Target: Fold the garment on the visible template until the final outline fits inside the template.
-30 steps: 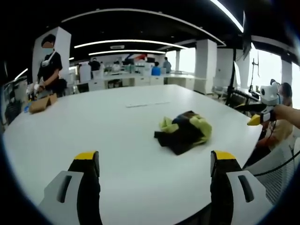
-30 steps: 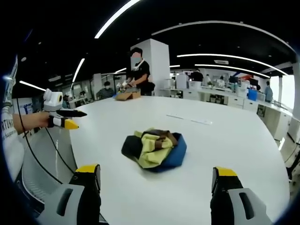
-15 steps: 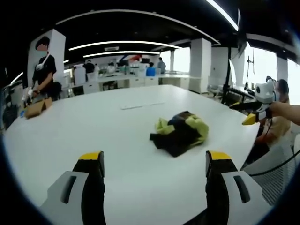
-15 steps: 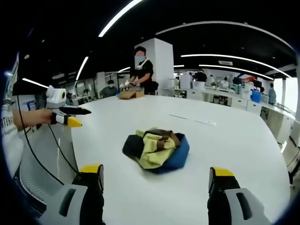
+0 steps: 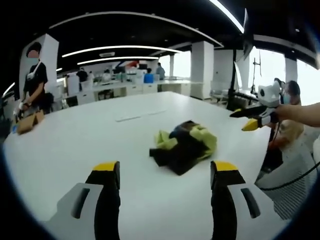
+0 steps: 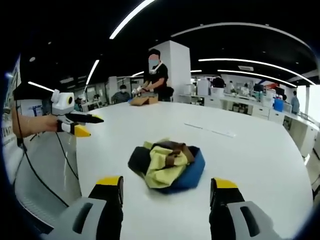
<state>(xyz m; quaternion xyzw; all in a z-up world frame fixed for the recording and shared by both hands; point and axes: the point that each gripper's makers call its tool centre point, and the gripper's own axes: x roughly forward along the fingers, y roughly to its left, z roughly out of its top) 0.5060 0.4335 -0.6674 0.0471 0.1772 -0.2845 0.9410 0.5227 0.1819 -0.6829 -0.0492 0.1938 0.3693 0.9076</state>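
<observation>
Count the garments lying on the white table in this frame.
1. A single crumpled garment, yellow, brown and blue, lies bunched on the white table ahead of both grippers. Its folds could hide a second piece; I cannot rule that out.

Long ceiling light strips (image 5: 125, 49) give even, bright light, and daylight blows out the windows (image 5: 292, 75) to plain white in the left gripper view. The white table (image 6: 250, 150) reflects softly without hard glare, and the garment (image 6: 167, 167) casts only a faint shadow just around itself. Fisheye distortion bends the strips and table edge into arcs, and people beyond the table look slightly soft.
</observation>
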